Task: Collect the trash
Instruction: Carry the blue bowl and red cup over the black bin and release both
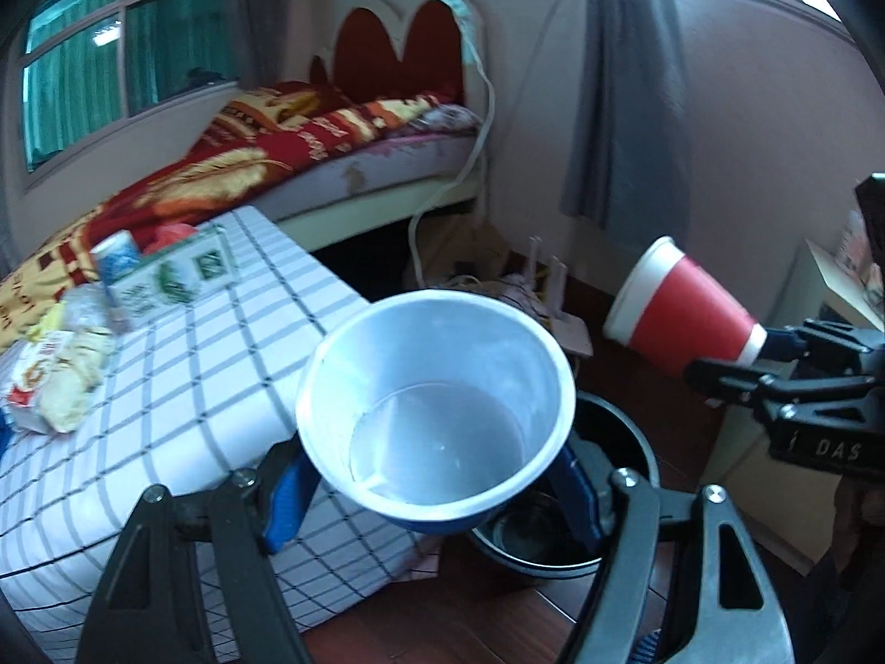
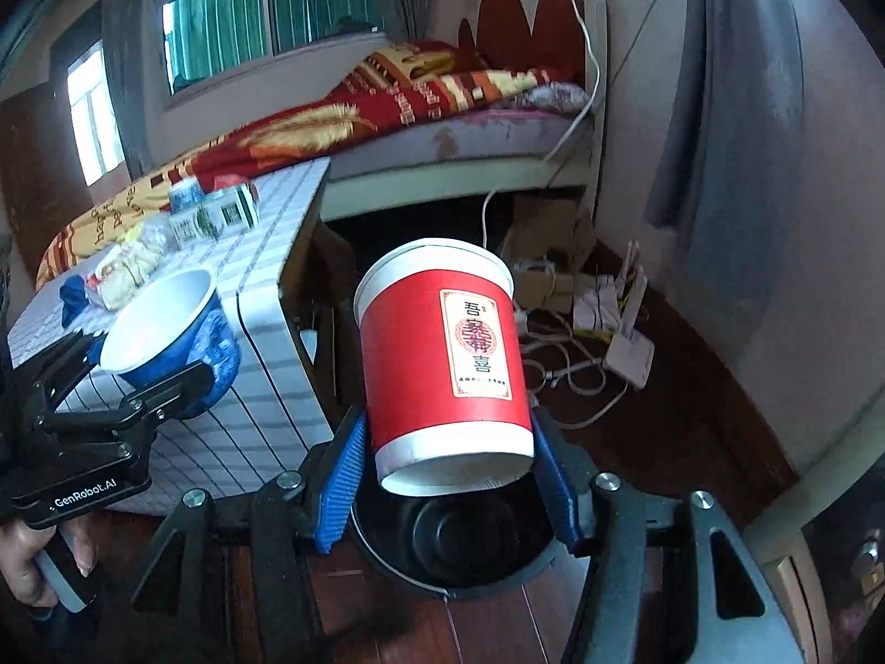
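Observation:
My left gripper (image 1: 437, 503) is shut on a blue paper bowl (image 1: 437, 398) with a white empty inside, held in the air beside the table corner; it also shows in the right wrist view (image 2: 166, 326). My right gripper (image 2: 448, 476) is shut on the base of a red paper cup (image 2: 442, 354) with a Chinese label, tilted away from me; the cup also shows in the left wrist view (image 1: 680, 310). A black trash bin (image 2: 459, 548) stands on the floor right under the cup and shows under the bowl in the left wrist view (image 1: 553, 531).
A table with a checked cloth (image 1: 182, 382) holds a green-white carton (image 1: 171, 271), a small blue-white cup (image 1: 116, 257) and food wrappers (image 1: 61, 376). A bed (image 1: 310, 138) lies behind. Cables and a router (image 2: 614, 332) lie on the wood floor by the wall.

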Action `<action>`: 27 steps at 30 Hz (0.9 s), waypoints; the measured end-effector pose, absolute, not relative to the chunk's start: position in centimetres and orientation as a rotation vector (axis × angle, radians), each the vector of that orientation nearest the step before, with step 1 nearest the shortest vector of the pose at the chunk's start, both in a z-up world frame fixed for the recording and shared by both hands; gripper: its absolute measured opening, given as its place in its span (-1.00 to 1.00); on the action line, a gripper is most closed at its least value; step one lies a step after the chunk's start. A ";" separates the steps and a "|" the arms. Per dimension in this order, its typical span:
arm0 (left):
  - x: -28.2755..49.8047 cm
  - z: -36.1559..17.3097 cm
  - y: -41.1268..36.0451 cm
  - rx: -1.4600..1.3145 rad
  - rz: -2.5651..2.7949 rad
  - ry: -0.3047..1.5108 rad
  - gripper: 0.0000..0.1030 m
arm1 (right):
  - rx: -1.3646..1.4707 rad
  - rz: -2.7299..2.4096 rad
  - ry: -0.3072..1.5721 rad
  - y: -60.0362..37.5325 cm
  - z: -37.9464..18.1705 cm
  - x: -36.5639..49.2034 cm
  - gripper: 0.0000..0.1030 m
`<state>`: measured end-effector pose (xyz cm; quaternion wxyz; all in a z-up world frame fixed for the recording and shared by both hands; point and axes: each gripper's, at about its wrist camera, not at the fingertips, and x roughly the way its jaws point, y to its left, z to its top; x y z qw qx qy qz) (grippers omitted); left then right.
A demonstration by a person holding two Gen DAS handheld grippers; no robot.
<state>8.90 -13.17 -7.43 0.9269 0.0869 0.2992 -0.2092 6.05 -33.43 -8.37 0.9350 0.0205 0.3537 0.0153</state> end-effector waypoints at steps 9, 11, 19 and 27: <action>10.9 -12.0 -16.8 0.194 -0.549 0.743 0.47 | 0.070 0.061 0.857 -36.6 -14.3 8.8 0.16; 11.3 -12.7 -17.6 0.199 -0.579 0.766 0.47 | 0.061 0.069 0.881 -36.8 -15.1 9.3 0.16; 13.5 -15.7 -17.9 0.132 -0.612 0.912 1.00 | 0.033 0.058 1.018 -39.2 -19.9 12.1 0.99; 11.5 -14.2 -16.0 0.168 -0.422 0.801 1.00 | 0.040 -0.021 0.951 -40.1 -18.1 11.7 1.00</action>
